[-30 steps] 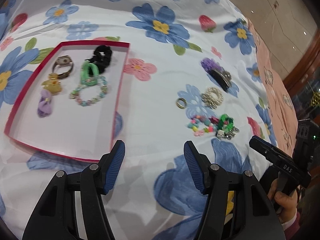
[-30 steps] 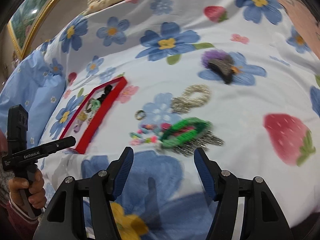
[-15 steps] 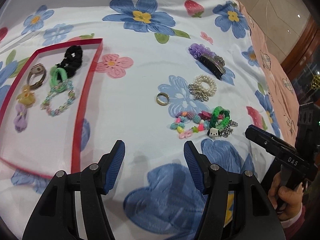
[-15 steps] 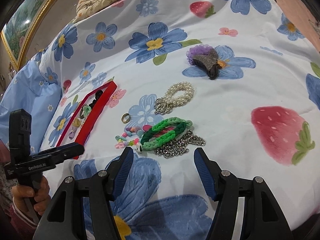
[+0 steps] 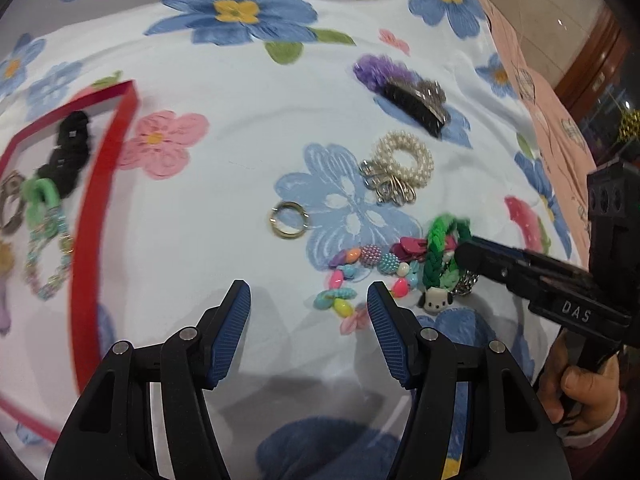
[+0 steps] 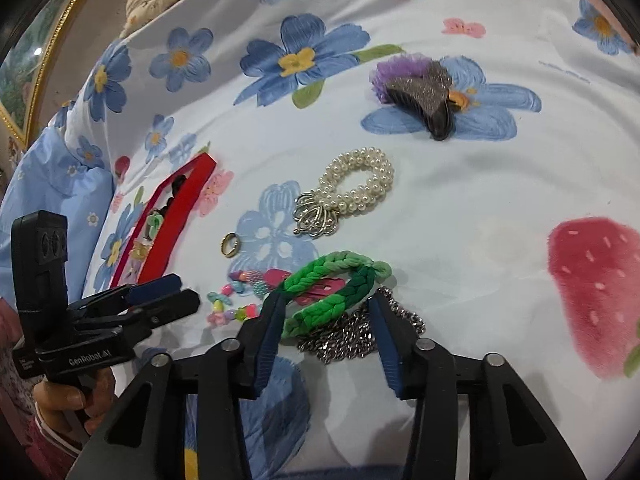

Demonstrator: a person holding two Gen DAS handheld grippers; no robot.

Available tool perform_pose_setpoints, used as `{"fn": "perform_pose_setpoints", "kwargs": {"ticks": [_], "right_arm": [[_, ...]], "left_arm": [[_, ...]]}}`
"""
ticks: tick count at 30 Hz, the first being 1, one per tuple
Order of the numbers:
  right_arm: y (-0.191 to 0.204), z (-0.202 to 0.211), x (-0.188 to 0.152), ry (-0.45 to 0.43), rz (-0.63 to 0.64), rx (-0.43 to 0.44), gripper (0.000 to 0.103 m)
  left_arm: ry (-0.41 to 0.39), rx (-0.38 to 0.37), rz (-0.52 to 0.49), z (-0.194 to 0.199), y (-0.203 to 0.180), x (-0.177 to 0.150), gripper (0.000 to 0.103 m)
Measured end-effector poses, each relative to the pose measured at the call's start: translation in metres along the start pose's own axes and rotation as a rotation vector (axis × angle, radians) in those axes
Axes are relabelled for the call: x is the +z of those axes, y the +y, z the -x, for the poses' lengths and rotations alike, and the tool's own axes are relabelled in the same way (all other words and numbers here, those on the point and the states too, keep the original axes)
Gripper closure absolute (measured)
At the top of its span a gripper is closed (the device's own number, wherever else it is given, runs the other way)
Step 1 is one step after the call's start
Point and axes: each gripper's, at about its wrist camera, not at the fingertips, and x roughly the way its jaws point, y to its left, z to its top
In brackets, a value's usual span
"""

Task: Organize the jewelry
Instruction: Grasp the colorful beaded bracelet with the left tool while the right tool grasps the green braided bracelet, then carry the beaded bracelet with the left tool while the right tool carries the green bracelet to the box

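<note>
Jewelry lies in two lots on the quilt (image 5: 224, 184): some pieces already sit in the red tray (image 5: 100, 184) at the left, the rest are loose near the grippers; biggest of the loose ones is the dark clip (image 6: 424, 100) on its purple ruffle, then the pearl band (image 6: 356, 188), the green braid (image 6: 332, 292) over a steel chain (image 6: 352, 340), the bead string (image 5: 360, 276), and last the small gold ring (image 5: 289, 220); the right gripper (image 6: 326, 322) has just been closing, its jaws down on either side of the near end of the braid, though I cannot tell if the pads press it yet; the left gripper (image 5: 308, 336) hangs spread and empty just short of the beads; so the step in hand looks like picking up the braid; next, a firm pinch, a lift clear of the chain and beads tangled beneath, then a carry across to the tray.
</note>
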Motion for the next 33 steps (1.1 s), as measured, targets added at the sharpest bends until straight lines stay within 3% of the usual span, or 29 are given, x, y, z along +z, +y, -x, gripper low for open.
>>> {"fn": "perform_pose_setpoints", "kwargs": {"ticks": [4,6,8,10,12,18,33], "right_arm": [[-0.003,-0.004,0.001,0.001,0.001,-0.007,0.081],[-0.001,-0.004,0.001,-0.002,0.016,-0.012,0.092],[0.002,-0.002,0.001,-0.011,0.034,-0.024,0.093],[0.003,-0.001,0.002,-0.016,0.038,-0.018,0.093],[0.004,0.001,0.002,-0.021,0.035,-0.012,0.093],[0.007,0.01,0.003,-0.046,0.034,0.004,0.093],[0.044,0.024,0.009,-0.078,0.089,0.067,0.093]], "left_arm": [[0.018,0.01,-0.057,-0.012,-0.011,0.0,0.047],[0.016,0.016,-0.089,-0.015,-0.015,0.0,0.052],[0.016,-0.006,-0.097,-0.016,-0.013,0.001,0.069],[0.023,-0.027,-0.101,-0.015,-0.011,0.002,0.076],[0.029,-0.041,-0.118,-0.014,-0.013,0.001,0.095],[-0.005,-0.047,-0.099,0.003,-0.014,-0.007,0.095],[-0.182,-0.062,0.043,0.092,0.024,-0.026,0.095]]}}
